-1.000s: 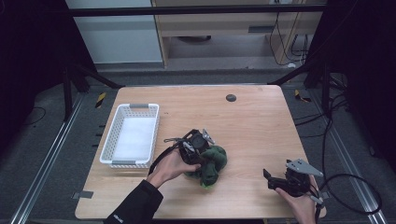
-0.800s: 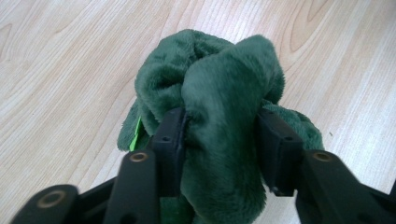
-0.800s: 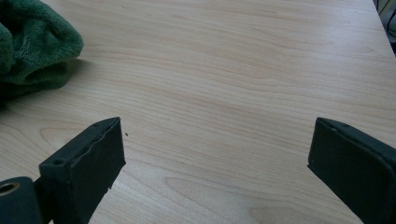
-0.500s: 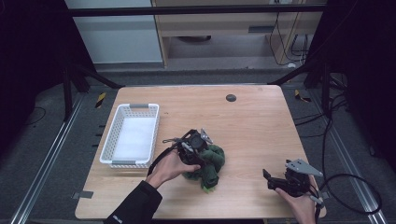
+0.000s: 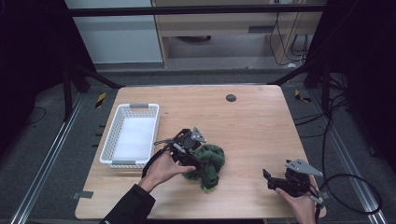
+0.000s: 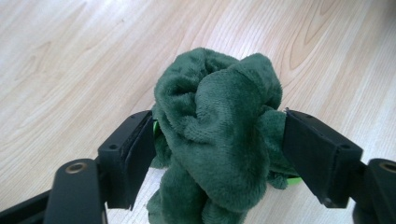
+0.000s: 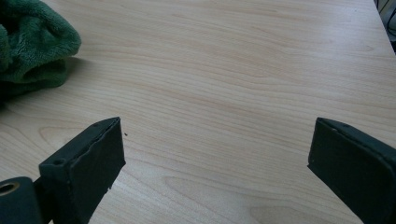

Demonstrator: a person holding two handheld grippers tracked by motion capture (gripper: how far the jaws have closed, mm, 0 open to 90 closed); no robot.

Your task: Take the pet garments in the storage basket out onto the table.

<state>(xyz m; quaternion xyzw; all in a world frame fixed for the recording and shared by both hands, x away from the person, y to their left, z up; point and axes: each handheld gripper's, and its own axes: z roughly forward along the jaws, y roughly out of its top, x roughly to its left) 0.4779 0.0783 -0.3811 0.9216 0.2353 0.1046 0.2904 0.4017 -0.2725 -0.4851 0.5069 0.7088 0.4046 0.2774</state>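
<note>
Green plush cloth (image 6: 219, 140), lower part cropped

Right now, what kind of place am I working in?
Likely a lab recording rig: a wooden table inside a black frame, trailing cables, and a handheld left gripper on a green plush cloth.

Light wooden table (image 5: 261, 121) on grey floor (image 5: 46, 116) — dark surroundings, pale wooden cabinet (image 5: 224, 23) behind.

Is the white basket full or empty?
Empty. In the high view the white basket shows only its bare pale bottom, and the green cloth lies outside it on the table, between the left tongs.
</note>
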